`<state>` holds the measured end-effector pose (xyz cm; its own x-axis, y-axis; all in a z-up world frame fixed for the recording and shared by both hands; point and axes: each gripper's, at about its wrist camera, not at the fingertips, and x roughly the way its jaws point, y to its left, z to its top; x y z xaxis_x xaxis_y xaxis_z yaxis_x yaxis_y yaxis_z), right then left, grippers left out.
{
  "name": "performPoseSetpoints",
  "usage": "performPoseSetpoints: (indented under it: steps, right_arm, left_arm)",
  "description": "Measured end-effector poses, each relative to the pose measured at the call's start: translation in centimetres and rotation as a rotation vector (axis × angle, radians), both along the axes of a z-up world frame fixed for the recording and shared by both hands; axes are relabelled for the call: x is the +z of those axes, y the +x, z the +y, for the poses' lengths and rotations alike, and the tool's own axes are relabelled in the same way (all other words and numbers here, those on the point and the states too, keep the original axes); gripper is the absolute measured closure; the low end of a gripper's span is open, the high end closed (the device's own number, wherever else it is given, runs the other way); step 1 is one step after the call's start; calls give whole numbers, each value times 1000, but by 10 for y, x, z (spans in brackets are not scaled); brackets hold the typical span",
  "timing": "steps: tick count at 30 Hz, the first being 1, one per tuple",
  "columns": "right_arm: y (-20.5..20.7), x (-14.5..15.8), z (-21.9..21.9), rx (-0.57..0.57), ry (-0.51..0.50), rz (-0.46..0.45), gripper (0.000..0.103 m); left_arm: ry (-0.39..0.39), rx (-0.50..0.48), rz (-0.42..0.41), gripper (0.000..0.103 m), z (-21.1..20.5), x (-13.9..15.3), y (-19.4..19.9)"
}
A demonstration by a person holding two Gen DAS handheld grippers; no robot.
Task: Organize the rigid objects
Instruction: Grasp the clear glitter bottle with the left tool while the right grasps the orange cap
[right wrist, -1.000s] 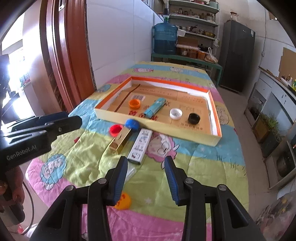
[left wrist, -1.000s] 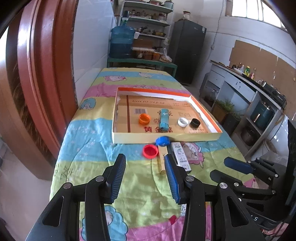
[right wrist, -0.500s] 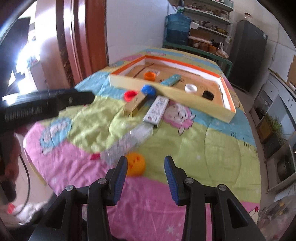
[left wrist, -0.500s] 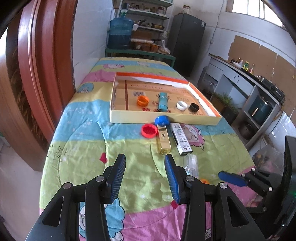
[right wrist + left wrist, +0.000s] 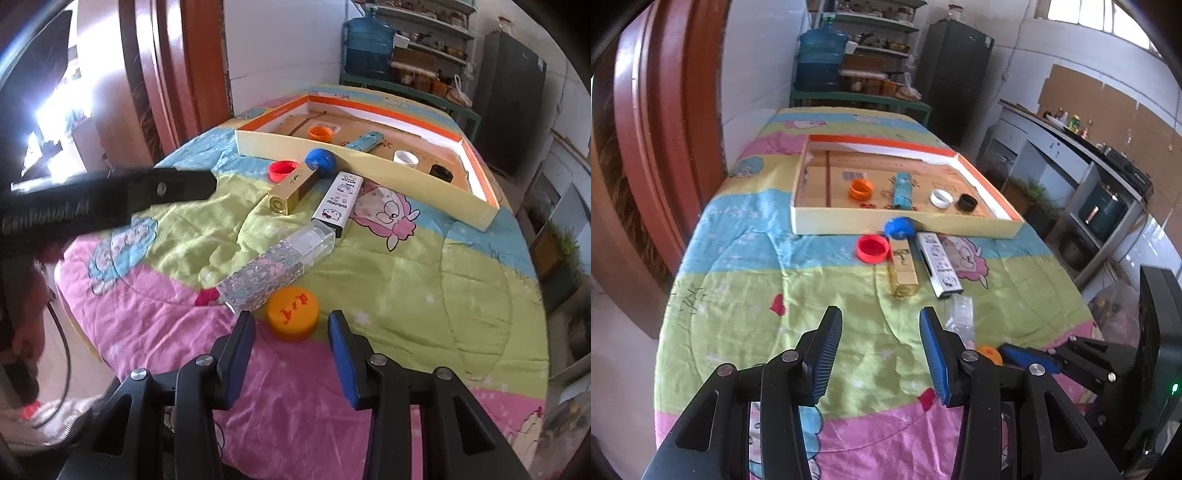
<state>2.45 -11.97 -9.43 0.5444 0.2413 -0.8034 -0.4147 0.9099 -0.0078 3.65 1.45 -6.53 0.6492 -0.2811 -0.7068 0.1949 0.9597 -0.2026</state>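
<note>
six round plastic caps (image 5: 293, 313) show: two orange, one red, one blue, one white, one black. four long boxes (image 5: 335, 203): gold, white, clear, teal. one shallow cardboard tray (image 5: 406, 173).

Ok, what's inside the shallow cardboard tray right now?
Inside the tray: an orange cap, a teal tube, a white cap and a black cap. The near wall hides a floor strip.

- A blue water jug (image 5: 820, 59) stood on green shelving (image 5: 864, 96)
- A black fridge (image 5: 955, 70) rose beside it
- A red-brown wooden door frame (image 5: 661, 122) stood left
- A cartoon-print cloth (image 5: 746, 295) covered the worktop
</note>
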Motion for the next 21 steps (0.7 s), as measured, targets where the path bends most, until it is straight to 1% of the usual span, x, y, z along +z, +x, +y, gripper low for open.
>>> performPoseSetpoints:
  steps: [1,3,7,10,13,19,21]
  right_arm:
    - [1,0,-1,-1,6,1,63]
    - [3,0,-1,-7,4,-3,73]
    - [3,2,-7,-22,21,-2,73]
    - [1,8,-15,-45,5,-30,73]
    - [1,14,-31,-85,15,-43,73]
    - [3,14,-56,-158,30,-38,73]
    - [3,13,-60,-168,35,-36,73]
  left_arm:
    - [-2,-13,5,58,-3,-1,0]
    - [-5,-40,12,58,-9,-3,0]
    - [8,-115,27,58,-27,-6,0]
    - [37,-157,42,58,-41,-12,4]
    - [60,-192,54,58,-54,-17,7]
    - [118,-233,81,58,-71,-33,14]
    - [129,-234,66,58,-71,-36,13]
